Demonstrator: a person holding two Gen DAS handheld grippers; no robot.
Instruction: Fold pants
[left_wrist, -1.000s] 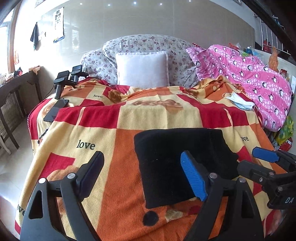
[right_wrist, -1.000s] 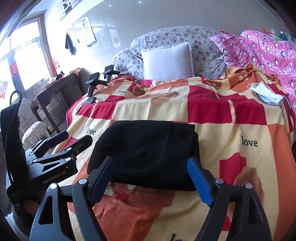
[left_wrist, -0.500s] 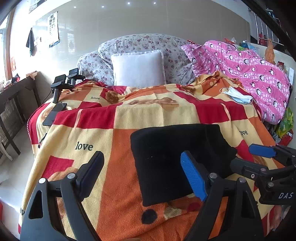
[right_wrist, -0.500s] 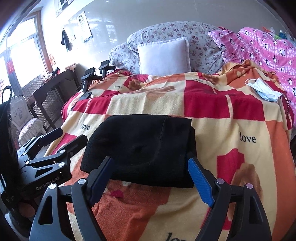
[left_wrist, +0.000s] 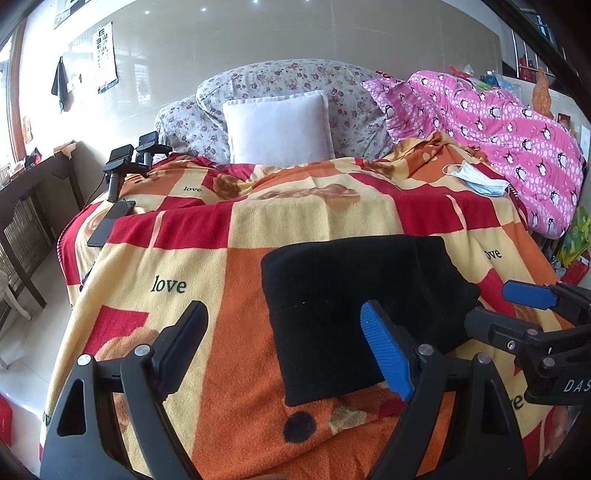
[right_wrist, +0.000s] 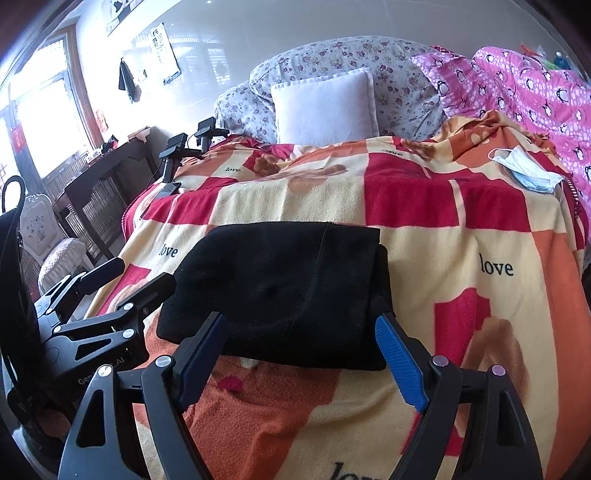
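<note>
The left gripper (left_wrist: 284, 347) hangs spread and empty beside the black pants (right_wrist: 280, 291), a thick folded rectangle (edges squared, top smooth) on the checked blanket (right_wrist: 461, 236); the right gripper (right_wrist: 303, 350), likewise released, hovers at their near edge.

Blanket-covered bed (left_wrist: 207, 236), folded black pants (left_wrist: 354, 295), face mask (left_wrist: 480, 181)
</note>
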